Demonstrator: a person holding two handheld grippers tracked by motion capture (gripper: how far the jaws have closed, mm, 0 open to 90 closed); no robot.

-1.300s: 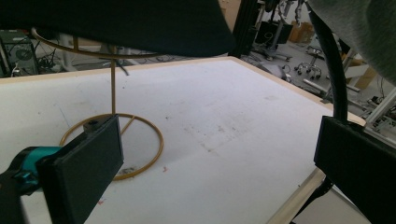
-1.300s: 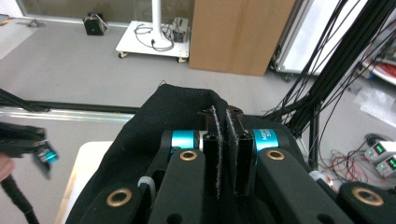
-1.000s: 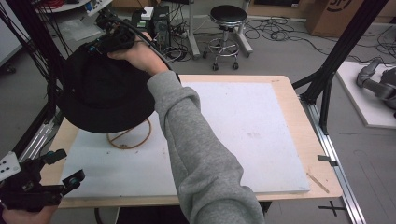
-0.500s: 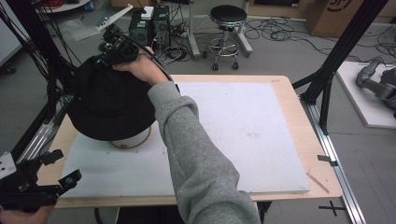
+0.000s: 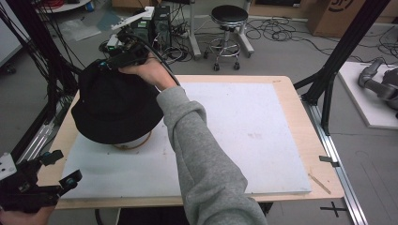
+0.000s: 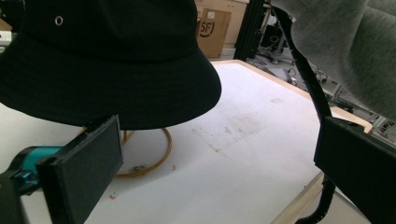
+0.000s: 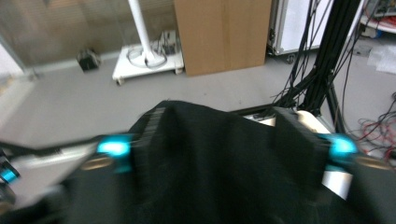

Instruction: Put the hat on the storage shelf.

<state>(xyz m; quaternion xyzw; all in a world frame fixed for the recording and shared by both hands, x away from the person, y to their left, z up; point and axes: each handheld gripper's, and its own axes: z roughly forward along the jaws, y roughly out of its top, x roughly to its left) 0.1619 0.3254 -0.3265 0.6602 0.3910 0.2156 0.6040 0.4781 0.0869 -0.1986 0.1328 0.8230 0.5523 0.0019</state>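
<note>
Mostly done: black hat (image 5: pixel 115 110) sits over wooden stand (image 5: pixel 136 143) at table's (image 5: pixel 281 93) left.
R hand-held gripper (image 5: pixel 123 55) jaws just opened, spread astride crown, not pinching; L hand-held gripper (image 5: pixel 44 180) spread, idle; left: pull R away.

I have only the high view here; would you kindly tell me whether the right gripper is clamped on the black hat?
Observer: No. In the right gripper view, the right gripper has just been opening; its jaws stand apart with the hat cloth between them.
Operator: Thank you. Does the brim touch the board?
Observer: No. In the left gripper view, the brim hangs above the white board, over a wooden ring.
</note>
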